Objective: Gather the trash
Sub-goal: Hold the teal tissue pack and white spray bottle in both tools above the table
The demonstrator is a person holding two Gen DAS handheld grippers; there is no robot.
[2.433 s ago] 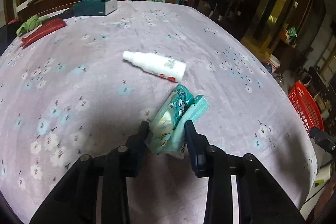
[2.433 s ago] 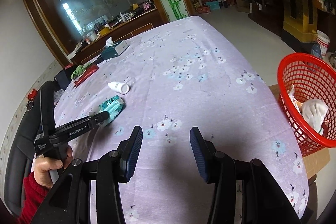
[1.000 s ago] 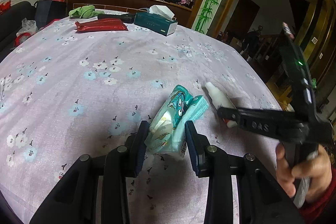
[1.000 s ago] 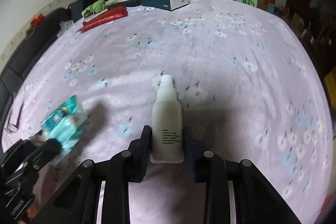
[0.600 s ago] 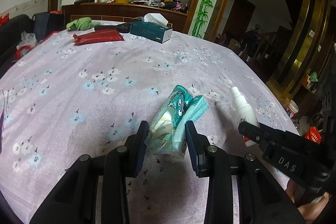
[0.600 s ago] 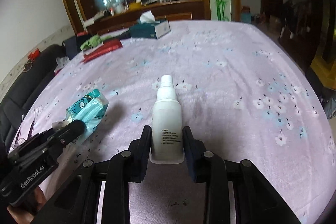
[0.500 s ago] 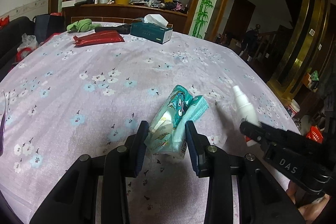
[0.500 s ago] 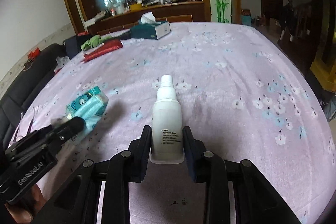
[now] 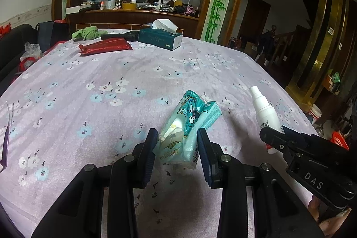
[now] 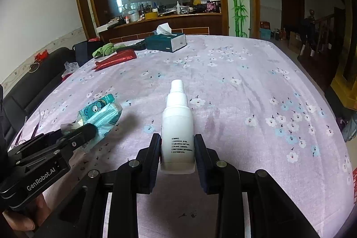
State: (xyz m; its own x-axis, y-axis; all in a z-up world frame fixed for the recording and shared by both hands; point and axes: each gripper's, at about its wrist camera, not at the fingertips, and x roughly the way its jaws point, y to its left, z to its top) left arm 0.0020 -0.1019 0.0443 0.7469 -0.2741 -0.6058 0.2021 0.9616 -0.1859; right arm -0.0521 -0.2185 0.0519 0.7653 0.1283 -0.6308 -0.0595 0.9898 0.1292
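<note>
My left gripper is shut on a teal tissue packet with a cartoon print, held above the flowered purple tablecloth. In the right wrist view that packet shows at the left, in the left gripper. My right gripper is shut on a white spray bottle, nozzle pointing away from me. The left wrist view shows the same bottle at the right, in the right gripper. Both things are lifted off the table.
At the table's far end lie a dark green tissue box, a red foil pack and a green cloth. A red basket peeks past the right edge. A dark sofa runs along the left.
The right gripper went from open and empty to shut on the spray bottle and lifted it off the cloth. Both grippers have risen and tilted up a little; the left keeps hold of the packet.
</note>
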